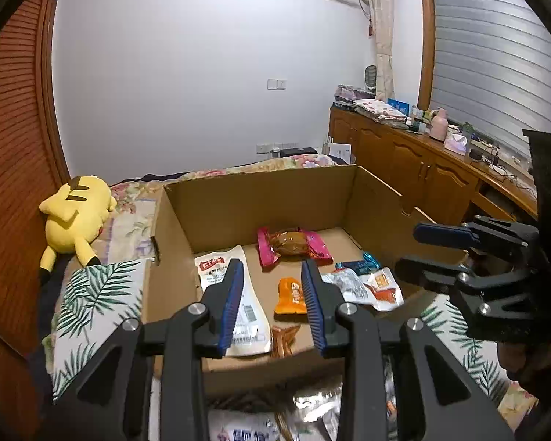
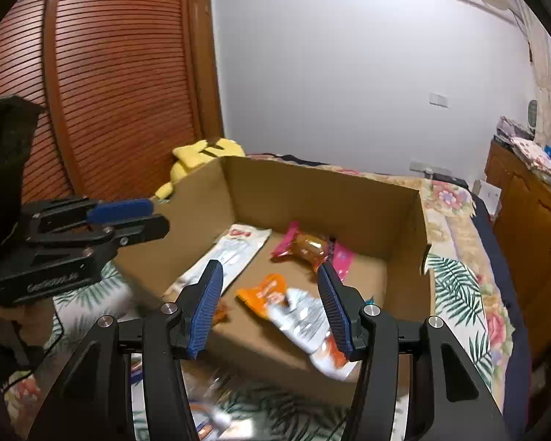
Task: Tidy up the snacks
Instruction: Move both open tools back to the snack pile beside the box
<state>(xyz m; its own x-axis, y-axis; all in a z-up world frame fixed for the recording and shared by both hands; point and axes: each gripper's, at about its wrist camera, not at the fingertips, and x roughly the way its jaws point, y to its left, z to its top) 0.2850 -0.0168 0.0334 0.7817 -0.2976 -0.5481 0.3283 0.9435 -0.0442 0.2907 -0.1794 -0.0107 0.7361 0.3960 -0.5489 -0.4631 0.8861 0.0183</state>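
Note:
An open cardboard box [image 1: 238,202] [image 2: 312,187] stands on the bed and holds several snack packs: a long white pouch [image 1: 238,294] [image 2: 235,250], a pink pack with a brown bun [image 1: 294,244] [image 2: 312,248], a small orange packet [image 1: 290,296] [image 2: 264,290], a silver-white pack [image 1: 363,286] [image 2: 305,319] and a blue packet [image 1: 362,264]. My left gripper [image 1: 273,268] is open and empty above the box's near side. My right gripper [image 2: 270,275] is open and empty over the box; it also shows in the left wrist view [image 1: 411,250].
More snack packs [image 1: 305,415] lie before the box on a leaf-print cloth [image 1: 92,305] [image 2: 455,286]. A yellow plush toy [image 1: 75,217] [image 2: 202,154] lies to the left. Wooden cabinets [image 1: 415,169] line the right; a slatted wardrobe [image 2: 110,73] stands left.

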